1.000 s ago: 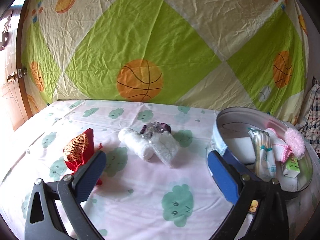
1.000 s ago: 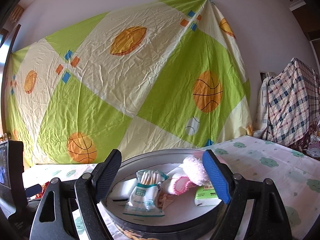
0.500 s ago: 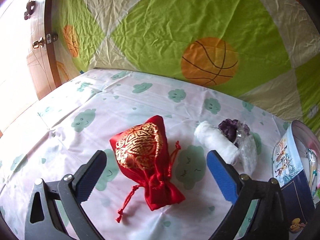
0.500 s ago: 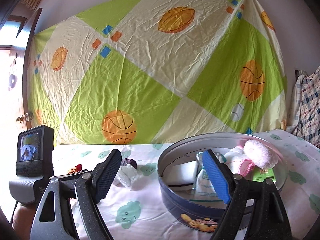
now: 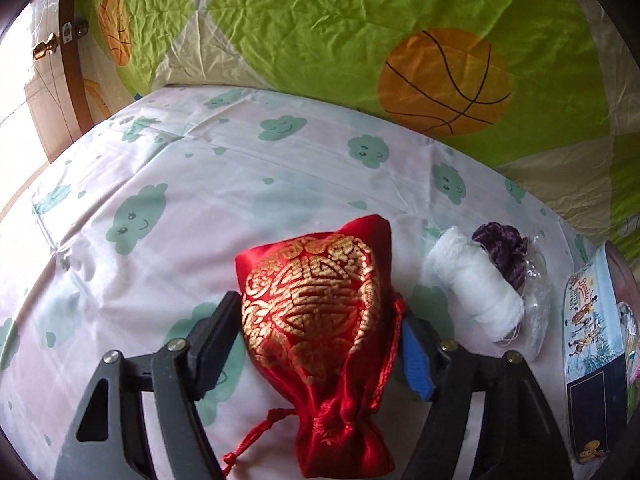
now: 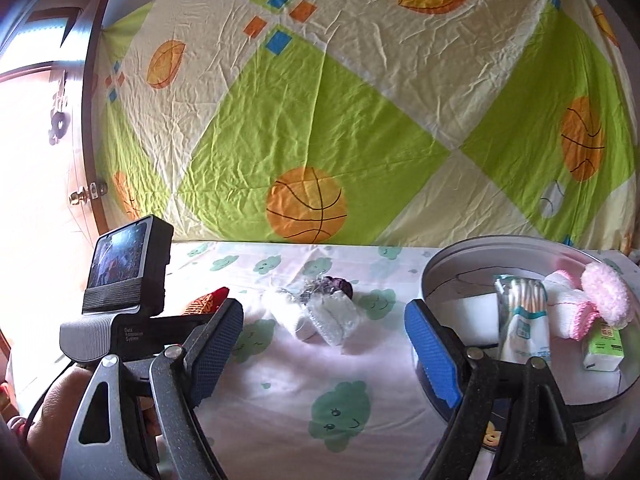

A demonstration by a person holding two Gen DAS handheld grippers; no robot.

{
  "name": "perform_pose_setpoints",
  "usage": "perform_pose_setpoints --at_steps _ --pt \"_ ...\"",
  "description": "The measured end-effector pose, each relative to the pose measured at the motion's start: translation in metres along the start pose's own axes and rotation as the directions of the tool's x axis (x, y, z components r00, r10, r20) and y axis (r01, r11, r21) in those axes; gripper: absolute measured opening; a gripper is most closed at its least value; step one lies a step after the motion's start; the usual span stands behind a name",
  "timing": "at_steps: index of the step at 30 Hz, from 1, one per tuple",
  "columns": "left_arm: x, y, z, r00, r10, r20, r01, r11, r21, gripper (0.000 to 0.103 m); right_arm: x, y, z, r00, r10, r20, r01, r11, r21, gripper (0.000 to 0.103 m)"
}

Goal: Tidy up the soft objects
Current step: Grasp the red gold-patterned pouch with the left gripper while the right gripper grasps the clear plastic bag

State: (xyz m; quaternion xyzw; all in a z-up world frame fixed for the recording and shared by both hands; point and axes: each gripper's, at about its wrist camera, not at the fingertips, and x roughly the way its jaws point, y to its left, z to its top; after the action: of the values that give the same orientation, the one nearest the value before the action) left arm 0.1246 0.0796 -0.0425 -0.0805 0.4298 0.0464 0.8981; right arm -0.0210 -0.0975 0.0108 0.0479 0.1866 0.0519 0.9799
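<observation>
Between my left gripper's (image 5: 320, 340) fingers lies one red satin drawstring pouch (image 5: 316, 320), glossy, plump at the body and gathered to a narrow neck, woven on its face with a gold brocade medallion and trailing a knotted red cord toward me. Its jaws have just been closing, and both pads now press the pouch's flanks, the black one on one side and the blue one on the other. The pouch rests on the bedsheet (image 5: 160, 184), a thin, creased white cloth printed with smiling green clouds. Just beside it on the right I count one tight white roll of gauzy knit (image 5: 476, 284) with loose threads at its end, touching one dark purple crinkled scrunchie (image 5: 502, 246) in clear crackly plastic wrap. Further right stands a round metal tin (image 6: 440, 268), dark blue on its printed side wall with cartoon figures and writing too small for me to read, bare silver inside. It holds one bag of cotton swabs (image 6: 522, 312), one small green-and-white carton (image 6: 604, 346), a white knitted piece edged in pink (image 6: 568, 312) and one fluffy pink pompom (image 6: 608, 294). My right gripper (image 6: 324, 354) stands wide with nothing between its ribbed pads, hovering over the sheet beside the tin. On the other gripper's back I read "Data Acquisition System". Behind everything hangs a wrinkled lime and cream sheet (image 6: 320, 120) printed with orange basketballs.
</observation>
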Motion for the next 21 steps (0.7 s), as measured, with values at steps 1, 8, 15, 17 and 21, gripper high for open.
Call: perform_pose_setpoints --at_steps 1,8,15,17,21 --pt "0.001 0.001 0.002 1.0 -0.007 -0.001 0.007 1.0 0.014 0.057 0.005 0.003 0.0 1.0 0.012 -0.016 -0.012 1.0 -0.003 0.085" --pt "0.001 0.014 0.006 0.997 -0.079 -0.009 0.08 0.994 0.077 0.042 0.044 0.006 0.003 0.989 0.065 -0.132 -0.055 0.995 0.078 0.085" --pt "-0.011 0.021 0.008 0.995 -0.096 0.018 0.095 0.995 0.043 0.031 0.087 0.003 0.007 0.979 0.021 -0.204 0.018 0.982 0.189 0.075" --pt "-0.014 0.027 0.011 0.995 -0.094 0.034 0.094 0.995 0.011 0.031 0.098 -0.003 0.009 0.976 -0.003 -0.216 0.055 0.97 0.235 0.073" --pt "-0.015 0.032 0.013 0.996 -0.081 0.04 0.082 0.996 -0.018 0.031 0.122 -0.013 0.011 0.964 -0.04 -0.265 0.12 0.948 0.294 0.069"
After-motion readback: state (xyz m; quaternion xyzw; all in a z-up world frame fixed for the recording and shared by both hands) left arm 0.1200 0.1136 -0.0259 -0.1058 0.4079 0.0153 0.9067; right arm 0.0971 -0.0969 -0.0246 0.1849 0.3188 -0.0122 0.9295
